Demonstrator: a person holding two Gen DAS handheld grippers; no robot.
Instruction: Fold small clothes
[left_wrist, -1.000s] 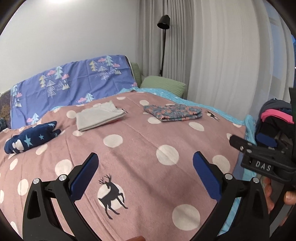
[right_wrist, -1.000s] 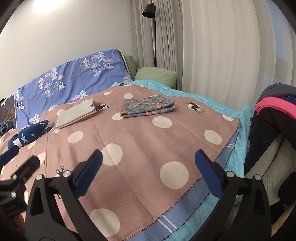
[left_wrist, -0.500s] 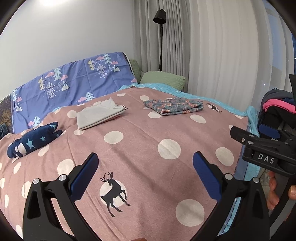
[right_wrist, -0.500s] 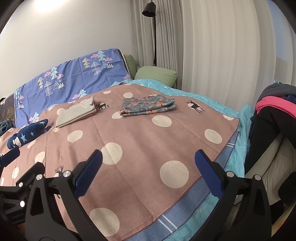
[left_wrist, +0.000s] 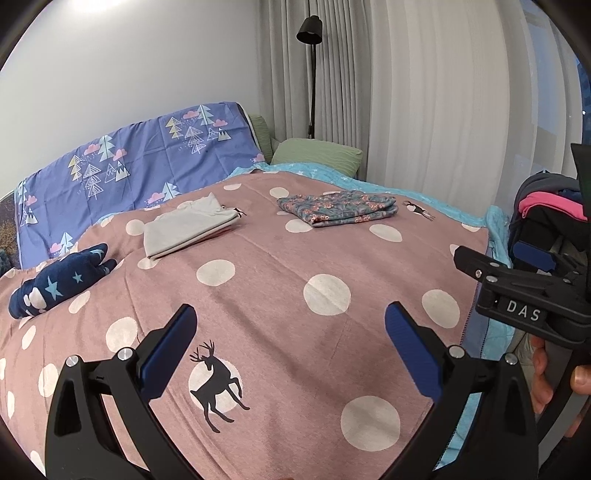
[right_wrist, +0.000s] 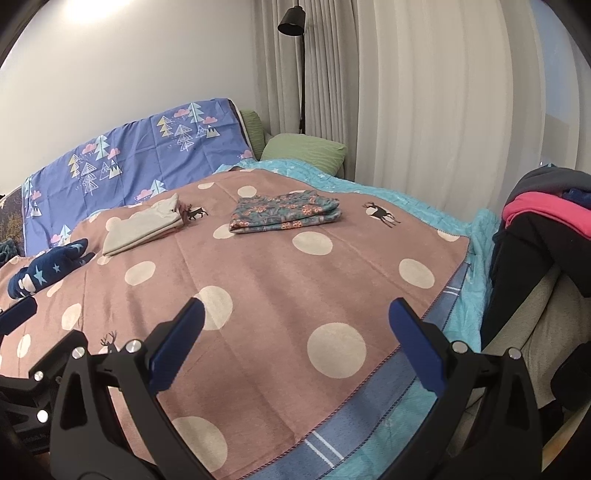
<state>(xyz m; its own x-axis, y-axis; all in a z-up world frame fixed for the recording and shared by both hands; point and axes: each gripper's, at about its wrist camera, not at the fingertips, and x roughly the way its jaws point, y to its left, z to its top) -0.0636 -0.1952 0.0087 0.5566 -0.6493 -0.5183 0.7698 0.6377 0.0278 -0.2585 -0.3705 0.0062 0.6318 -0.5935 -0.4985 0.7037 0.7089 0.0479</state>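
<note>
Clothes lie folded far up my pink dotted blanket (left_wrist: 280, 295): flowery piece (left_wrist: 338, 206), grey piece (left_wrist: 188, 227) beside it, starry blue bundle (left_wrist: 61, 280) well to the left. My left gripper (left_wrist: 291, 339) and right gripper (right_wrist: 295, 334) hang above the blanket, jaws wide apart, holding nothing.

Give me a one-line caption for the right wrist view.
Open right gripper above a polka-dot blanket bearing three folded garments; clothes pile at right.

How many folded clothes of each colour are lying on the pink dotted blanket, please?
Floral teal garment: 1
Plain grey garment: 1
Navy star-print garment: 1
Total: 3
</note>
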